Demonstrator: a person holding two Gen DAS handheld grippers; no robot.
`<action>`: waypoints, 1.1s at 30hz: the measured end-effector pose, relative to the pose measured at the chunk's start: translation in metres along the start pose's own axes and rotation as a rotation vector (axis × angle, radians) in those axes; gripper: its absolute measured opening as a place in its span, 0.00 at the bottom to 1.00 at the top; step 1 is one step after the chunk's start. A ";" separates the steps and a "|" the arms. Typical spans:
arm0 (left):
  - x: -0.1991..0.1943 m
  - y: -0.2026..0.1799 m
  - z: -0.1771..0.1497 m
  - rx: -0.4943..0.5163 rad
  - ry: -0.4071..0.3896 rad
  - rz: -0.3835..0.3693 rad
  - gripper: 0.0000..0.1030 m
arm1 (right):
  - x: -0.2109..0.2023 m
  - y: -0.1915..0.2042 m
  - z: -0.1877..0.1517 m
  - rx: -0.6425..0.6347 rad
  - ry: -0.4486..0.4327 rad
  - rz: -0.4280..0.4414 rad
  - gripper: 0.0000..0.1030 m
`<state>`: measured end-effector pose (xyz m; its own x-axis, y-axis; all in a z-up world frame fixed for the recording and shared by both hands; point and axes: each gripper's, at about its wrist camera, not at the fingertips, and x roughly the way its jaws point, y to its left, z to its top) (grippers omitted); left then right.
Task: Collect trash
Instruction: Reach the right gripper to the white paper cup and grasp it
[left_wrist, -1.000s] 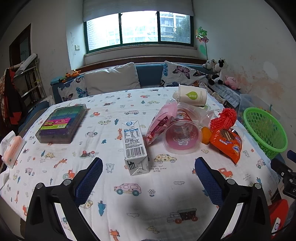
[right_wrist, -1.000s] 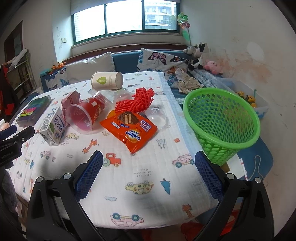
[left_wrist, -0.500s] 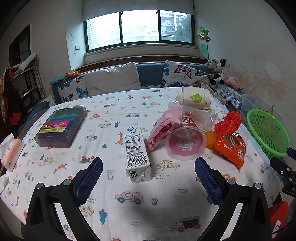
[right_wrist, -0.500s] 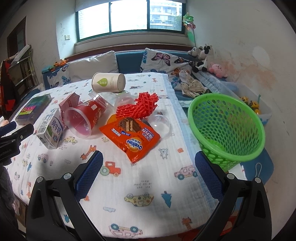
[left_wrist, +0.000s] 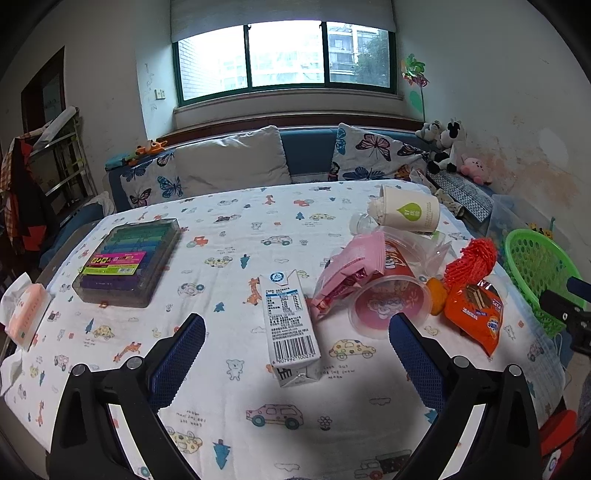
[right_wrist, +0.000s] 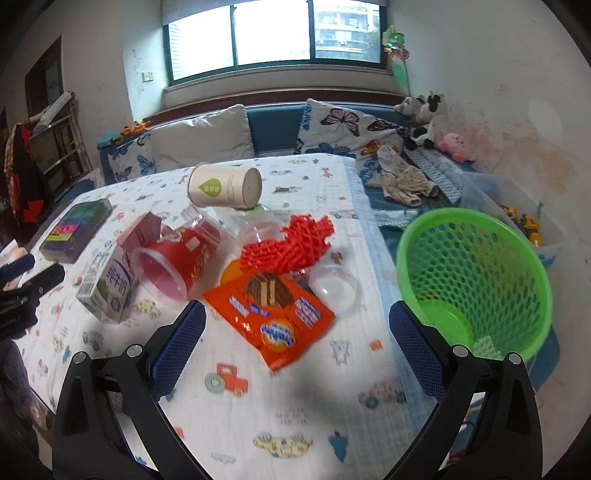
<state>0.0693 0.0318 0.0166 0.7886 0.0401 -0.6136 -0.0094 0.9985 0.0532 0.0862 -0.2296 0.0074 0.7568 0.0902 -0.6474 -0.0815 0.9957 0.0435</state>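
Trash lies in a pile on the table. A milk carton (left_wrist: 290, 325) lies flat straight ahead of my open left gripper (left_wrist: 297, 350), which holds nothing. Beside the carton are a pink wrapper (left_wrist: 351, 269), a red plastic cup (left_wrist: 389, 299) on its side, a paper cup (left_wrist: 410, 212) and red netting (left_wrist: 476, 258). An orange snack bag (right_wrist: 271, 314) lies just ahead of my open, empty right gripper (right_wrist: 297, 350). A clear dome lid (right_wrist: 334, 286) rests beside the bag. The green mesh basket (right_wrist: 476, 280) stands off the table's right edge.
A box of coloured pens (left_wrist: 127, 262) sits at the table's left side, with a pink packet (left_wrist: 26, 314) at the left edge. A sofa with butterfly cushions (left_wrist: 373, 155) runs behind the table. Plush toys (right_wrist: 428, 114) and a clear storage bin (right_wrist: 524, 218) stand at the right.
Both grippers have shifted slightly: the left has risen and drawn back from the carton, the right has moved forward and left, nearer the orange snack bag. Nothing on the table moved.
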 end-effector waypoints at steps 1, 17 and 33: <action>0.002 0.002 0.001 -0.002 0.002 0.002 0.94 | 0.004 0.000 0.004 -0.003 0.001 0.011 0.96; 0.031 0.009 0.008 -0.009 0.052 0.003 0.94 | 0.054 0.012 0.057 -0.030 0.016 0.162 0.94; 0.045 0.034 0.010 -0.047 0.070 0.016 0.94 | 0.125 0.076 0.112 -0.040 0.046 0.241 0.96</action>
<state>0.1105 0.0675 -0.0018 0.7432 0.0574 -0.6666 -0.0522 0.9983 0.0277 0.2471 -0.1405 0.0146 0.6822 0.3233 -0.6558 -0.2826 0.9438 0.1713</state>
